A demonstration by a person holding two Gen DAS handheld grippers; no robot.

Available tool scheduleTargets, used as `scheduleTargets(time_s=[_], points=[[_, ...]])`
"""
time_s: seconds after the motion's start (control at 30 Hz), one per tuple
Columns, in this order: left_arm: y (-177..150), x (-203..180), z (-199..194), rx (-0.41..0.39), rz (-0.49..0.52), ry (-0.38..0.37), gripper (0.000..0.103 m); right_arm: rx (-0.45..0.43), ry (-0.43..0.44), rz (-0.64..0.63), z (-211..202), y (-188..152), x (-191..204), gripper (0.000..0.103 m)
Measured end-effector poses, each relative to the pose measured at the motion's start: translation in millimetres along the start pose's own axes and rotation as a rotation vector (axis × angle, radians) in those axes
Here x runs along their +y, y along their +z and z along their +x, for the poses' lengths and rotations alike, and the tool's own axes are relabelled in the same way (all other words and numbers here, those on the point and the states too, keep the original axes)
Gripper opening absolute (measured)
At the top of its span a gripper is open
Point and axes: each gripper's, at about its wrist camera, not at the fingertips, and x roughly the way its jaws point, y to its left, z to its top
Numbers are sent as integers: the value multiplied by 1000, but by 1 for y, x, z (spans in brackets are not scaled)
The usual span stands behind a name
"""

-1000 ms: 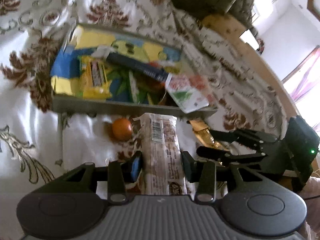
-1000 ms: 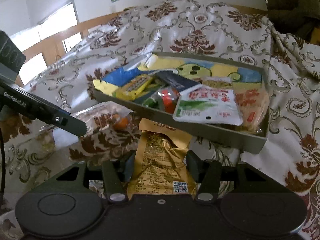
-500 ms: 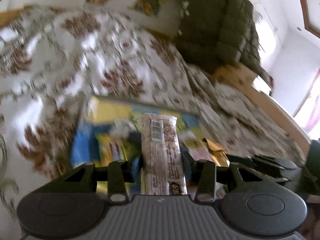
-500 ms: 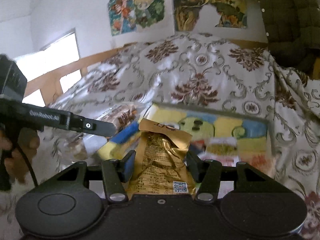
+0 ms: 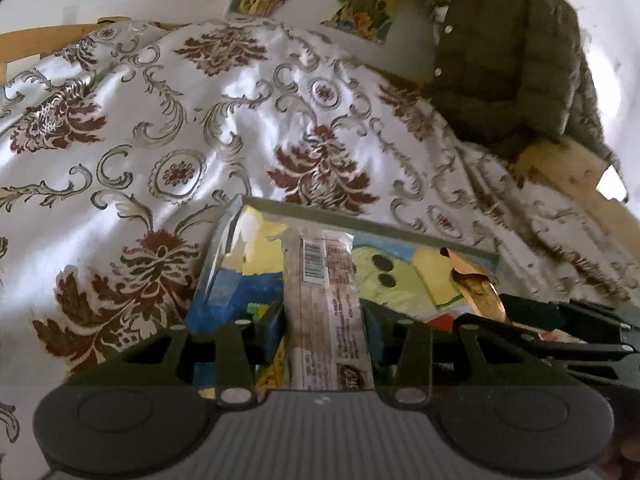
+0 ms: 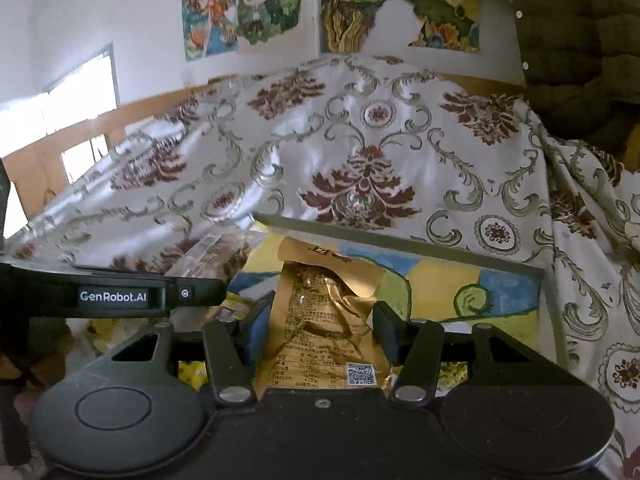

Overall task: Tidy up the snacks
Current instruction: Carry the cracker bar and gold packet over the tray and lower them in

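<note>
Floral bedspread [image 5: 248, 120] under a grey tray [image 6: 400, 242]. Left tongs [image 5: 324, 326] clamp a long clear-wrapped snack bar [image 5: 326, 300], right tongs [image 6: 320, 330] pinch a gold packet [image 6: 320, 312].

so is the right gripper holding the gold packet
Yes, in the right wrist view the gold packet sits clamped between the right gripper's fingers, above the tray.

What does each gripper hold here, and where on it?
Left gripper clamps a long clear-wrapped snack bar across its lower half; right gripper clamps a gold foil packet across its middle.
</note>
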Motion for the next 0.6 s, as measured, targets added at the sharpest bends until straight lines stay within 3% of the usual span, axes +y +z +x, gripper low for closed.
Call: scheduleTargets(time_s=[0.6], points=[[-8, -2, 20, 77, 7, 70, 48, 72, -53, -63, 20, -14, 0, 57]])
